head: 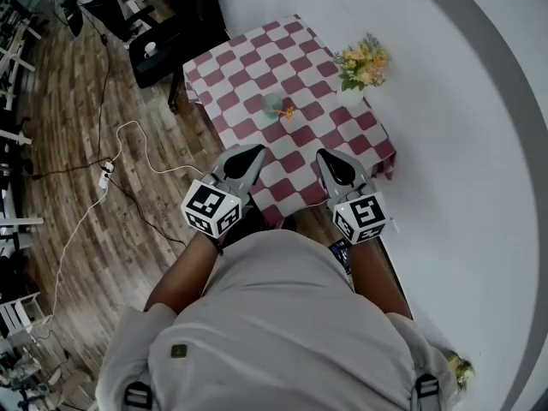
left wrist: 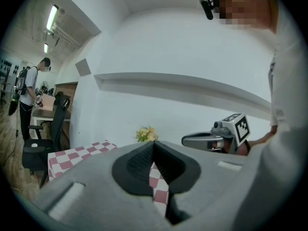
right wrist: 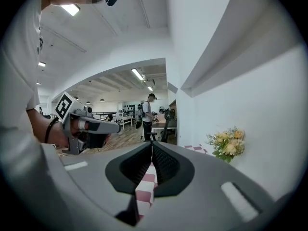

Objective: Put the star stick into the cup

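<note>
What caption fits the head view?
Left gripper and right gripper, both shut, near the checkered table with cup and flowers.

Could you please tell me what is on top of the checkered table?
A pale cup, an orange star stick beside it, and flowers at the right edge. The left gripper and right gripper cover part of the near edge; the cup's inside is too small to read.

The checkered table is offering open cloth between its near edge and the cup standing at its middle. A flower bunch is crowding the far right corner against the white wall, and a black chair is blocking the far left side.
</note>
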Tool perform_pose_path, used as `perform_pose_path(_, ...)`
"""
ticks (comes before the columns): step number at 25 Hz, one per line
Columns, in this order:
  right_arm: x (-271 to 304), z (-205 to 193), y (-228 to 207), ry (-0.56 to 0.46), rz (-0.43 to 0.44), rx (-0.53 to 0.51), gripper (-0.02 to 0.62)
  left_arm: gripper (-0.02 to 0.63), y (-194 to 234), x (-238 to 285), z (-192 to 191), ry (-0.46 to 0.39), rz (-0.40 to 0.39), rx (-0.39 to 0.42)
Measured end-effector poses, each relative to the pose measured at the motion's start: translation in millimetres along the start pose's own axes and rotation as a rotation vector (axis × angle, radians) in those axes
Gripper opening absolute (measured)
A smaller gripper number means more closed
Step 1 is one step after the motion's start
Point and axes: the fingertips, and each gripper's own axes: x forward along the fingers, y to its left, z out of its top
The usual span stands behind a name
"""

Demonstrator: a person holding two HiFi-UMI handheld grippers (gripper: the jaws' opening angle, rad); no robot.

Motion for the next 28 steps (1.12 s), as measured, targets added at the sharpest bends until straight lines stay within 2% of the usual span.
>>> perform_pose_path(6, -20, 9, 8, -0.039, 0.016, -0.015, 0.009, 0.003, -17, -13, 7, -0.026, 0.027, 0.025)
perform_pose_path(14, -32, 8, 25, -0.045, 0.046, 0.01, 0.009, 0.003, -26, -34, 8, -0.009, 0.059, 0.026)
perform_pose_path(21, -28, 12, 46, -0.047, 0.05, 0.005, 0.009, 0.003, -21, -62, 14, -0.025, 0.068, 0.035)
perform_pose_path(28, -13, 20, 92, -0.052, 0.034, -0.012, 0.009, 0.003, -4, -110, 16, -0.044, 0.05, 0.038)
